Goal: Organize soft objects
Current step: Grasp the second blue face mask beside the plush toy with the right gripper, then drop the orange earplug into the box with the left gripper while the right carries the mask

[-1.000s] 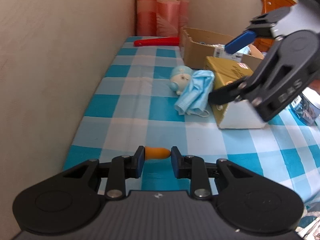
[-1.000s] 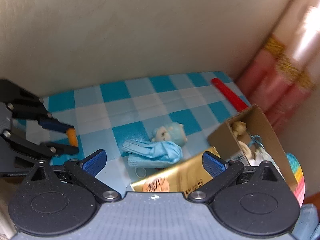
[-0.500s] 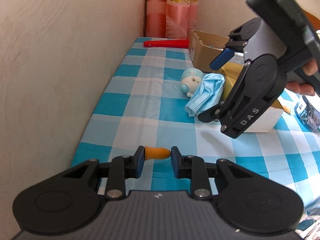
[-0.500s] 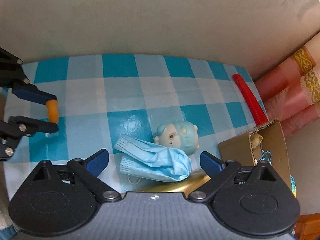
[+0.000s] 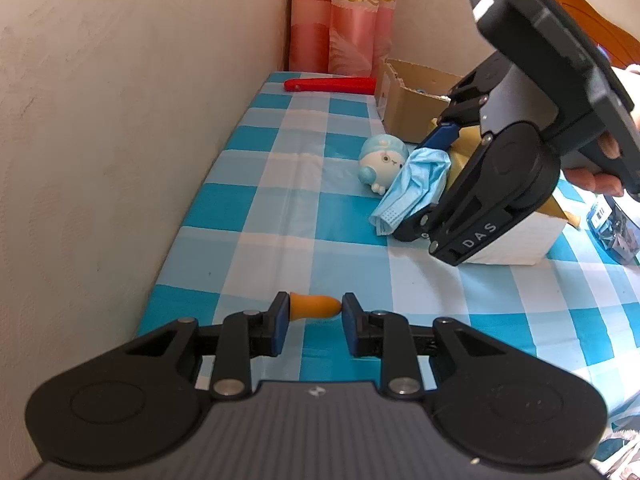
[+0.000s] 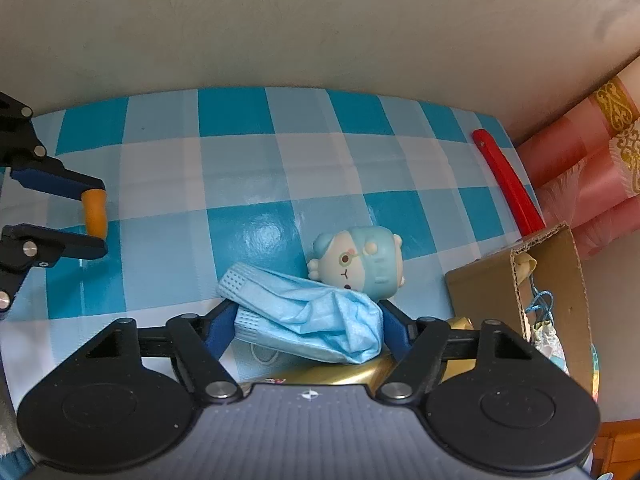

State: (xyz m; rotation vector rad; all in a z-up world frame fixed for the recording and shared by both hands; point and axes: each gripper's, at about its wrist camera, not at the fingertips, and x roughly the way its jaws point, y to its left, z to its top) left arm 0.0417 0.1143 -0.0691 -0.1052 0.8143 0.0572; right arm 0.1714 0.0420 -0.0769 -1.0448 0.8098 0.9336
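My left gripper (image 5: 313, 312) is shut on a small orange soft piece (image 5: 314, 306), held just above the checked tablecloth near the wall; it also shows in the right wrist view (image 6: 95, 212). My right gripper (image 6: 306, 320) has its jaws on either side of a crumpled blue face mask (image 6: 308, 320) that lies partly on a gold box; the jaws have narrowed and touch the mask. The mask also shows in the left wrist view (image 5: 412, 184). A small blue and white plush toy (image 6: 358, 260) lies against the mask.
An open cardboard box (image 6: 516, 280) with odds and ends stands at the far end, beside a red tool (image 6: 506, 180). A gold and white box (image 5: 520, 236) lies under my right gripper. The wall (image 5: 120, 120) runs along the table's edge. A pink curtain (image 5: 340, 20) hangs behind.
My right gripper came down and forward over the mask and its jaws closed in around it. My left gripper stayed put with the orange piece.
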